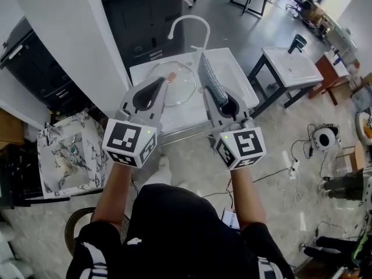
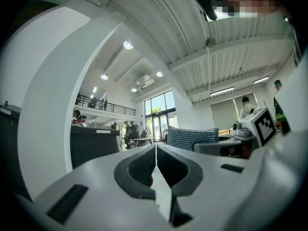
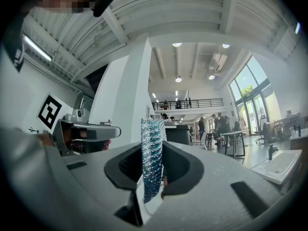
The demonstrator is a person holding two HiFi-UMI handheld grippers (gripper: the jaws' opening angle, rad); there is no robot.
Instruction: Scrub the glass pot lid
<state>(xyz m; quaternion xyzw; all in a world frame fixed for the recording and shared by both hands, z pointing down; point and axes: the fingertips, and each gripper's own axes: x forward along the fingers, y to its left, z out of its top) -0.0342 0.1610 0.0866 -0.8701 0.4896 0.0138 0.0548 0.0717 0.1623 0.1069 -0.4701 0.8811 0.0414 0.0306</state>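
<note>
The glass pot lid (image 1: 174, 85), round and clear with a small knob, lies flat in the white sink (image 1: 235, 68). My left gripper (image 1: 161, 81) hangs over the lid's left part, jaws shut with nothing between them; its closed tips (image 2: 156, 148) point level in the left gripper view. My right gripper (image 1: 214, 95) is just right of the lid and shut on a silvery mesh scrub pad (image 1: 210, 77). The pad (image 3: 152, 129) stands upright between the pads of that gripper (image 3: 153, 146). The pad (image 2: 192, 137) also shows in the left gripper view.
A curved white faucet (image 1: 189, 25) rises behind the sink. A dark cabinet (image 1: 145, 16) and a white wall stand beyond. Another white basin on a stand (image 1: 290, 65) is at the right, a marbled basin (image 1: 67, 153) at the left. Cables (image 1: 290, 167) lie on the floor.
</note>
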